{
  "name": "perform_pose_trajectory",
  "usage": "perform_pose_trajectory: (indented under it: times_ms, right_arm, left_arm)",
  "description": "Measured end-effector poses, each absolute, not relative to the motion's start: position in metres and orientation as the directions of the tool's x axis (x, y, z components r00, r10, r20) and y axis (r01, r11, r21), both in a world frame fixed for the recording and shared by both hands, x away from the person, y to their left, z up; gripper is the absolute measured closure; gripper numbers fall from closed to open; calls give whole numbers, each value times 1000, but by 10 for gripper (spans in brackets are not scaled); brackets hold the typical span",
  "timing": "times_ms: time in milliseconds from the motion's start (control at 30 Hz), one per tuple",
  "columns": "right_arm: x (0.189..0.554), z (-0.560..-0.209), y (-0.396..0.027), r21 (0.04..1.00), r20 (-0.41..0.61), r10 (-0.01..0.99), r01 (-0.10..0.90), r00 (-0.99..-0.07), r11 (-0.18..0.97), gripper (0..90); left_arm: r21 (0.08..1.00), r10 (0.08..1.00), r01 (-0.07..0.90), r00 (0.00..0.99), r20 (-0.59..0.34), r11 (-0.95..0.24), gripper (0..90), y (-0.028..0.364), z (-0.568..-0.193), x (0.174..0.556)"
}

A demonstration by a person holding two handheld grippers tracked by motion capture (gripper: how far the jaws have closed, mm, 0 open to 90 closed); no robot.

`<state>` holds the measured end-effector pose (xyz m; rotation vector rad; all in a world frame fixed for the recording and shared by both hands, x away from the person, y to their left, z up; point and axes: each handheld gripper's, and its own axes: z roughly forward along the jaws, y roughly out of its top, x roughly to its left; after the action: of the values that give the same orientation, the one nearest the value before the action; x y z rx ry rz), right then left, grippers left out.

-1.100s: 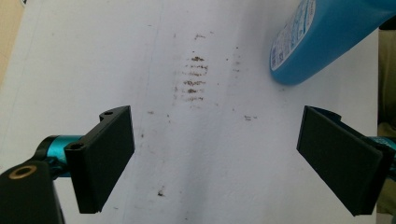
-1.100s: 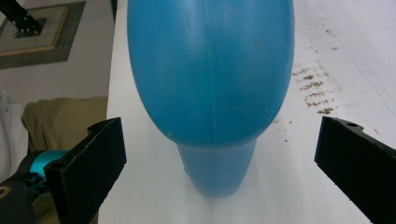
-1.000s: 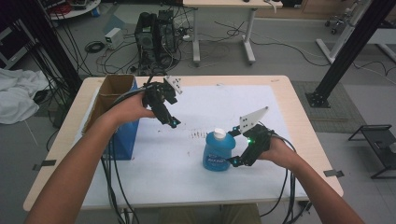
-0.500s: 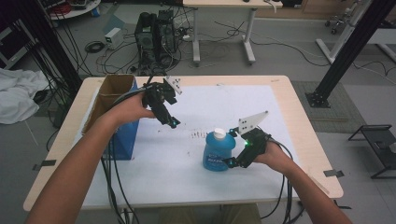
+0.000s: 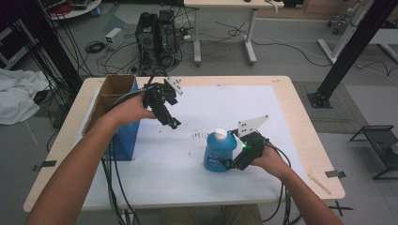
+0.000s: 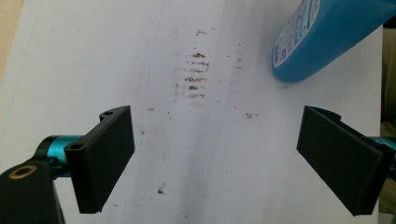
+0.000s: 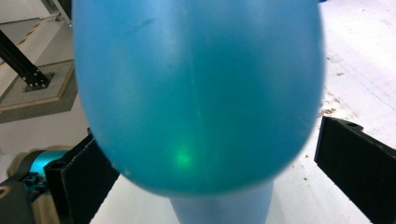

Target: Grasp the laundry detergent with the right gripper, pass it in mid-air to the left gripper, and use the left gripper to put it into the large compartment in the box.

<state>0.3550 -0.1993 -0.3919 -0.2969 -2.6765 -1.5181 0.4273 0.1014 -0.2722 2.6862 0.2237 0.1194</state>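
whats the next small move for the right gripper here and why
Probably close the right gripper on the blue bottle. The bottle already sits between its open jaws, with a gap visible on one side, while the left gripper hovers open, apart from it.

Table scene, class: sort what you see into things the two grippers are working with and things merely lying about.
In use:
blue bottle, standing between the right gripper's open jaws
left gripper, open, held above the table

Lying about:
cardboard box at the table's left edge
brown smudges on the white sheet

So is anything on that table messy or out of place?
Yes: brown smudges mark the white table cover, in short rows like dried spill or dirt, beside the upright blue bottle. Nothing looks tipped or broken.
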Motion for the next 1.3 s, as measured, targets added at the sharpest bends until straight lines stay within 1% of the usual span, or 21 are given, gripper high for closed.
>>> perform_pose_trajectory:
  times_ms: [100,133,267,367,433,500,800,1000,1033,1067,1167,1233,1300]
  right_arm:
    - [354,-393,-197,850,131,140,184,-982,494,11]
    - [354,-393,-196,854,129,140,182,-982,488,35]
    - [354,-393,-196,852,126,143,180,-982,491,37]
    - [354,-393,-196,857,117,141,172,-983,485,51]
    - [354,-393,-196,860,120,143,175,-982,479,80]
    - [354,-393,-197,867,114,127,162,-985,471,140]
    - [354,-394,-196,866,115,139,167,-984,470,142]
    - [354,-395,-194,874,101,133,152,-986,461,158]
    - [353,-395,-195,872,109,137,161,-985,462,184]
    - [353,-395,-195,875,107,131,156,-986,459,213]
    - [354,-396,-195,881,98,124,144,-987,450,220]
    - [353,-396,-195,876,114,131,162,-985,454,221]
    - [354,-396,-195,881,103,126,150,-987,450,222]
  left_arm:
    - [437,179,140,983,49,-888,112,101,-272,427]
    - [431,172,134,984,49,-892,112,102,-272,427]
    - [434,182,146,982,44,-889,112,102,-272,427]
    - [428,175,136,983,52,-894,113,102,-271,427]
    - [426,173,136,984,50,-894,113,103,-271,427]
    - [428,176,137,983,52,-893,113,103,-271,427]
    - [427,176,137,983,54,-894,113,104,-270,427]
    - [430,181,140,982,56,-892,113,103,-271,426]
    - [437,188,146,981,52,-888,113,103,-271,425]
    - [426,174,134,983,56,-895,113,103,-271,426]
    - [431,177,136,983,54,-892,113,102,-271,426]
    - [431,176,137,983,52,-892,114,102,-271,426]
    - [442,190,149,980,51,-885,113,102,-273,426]
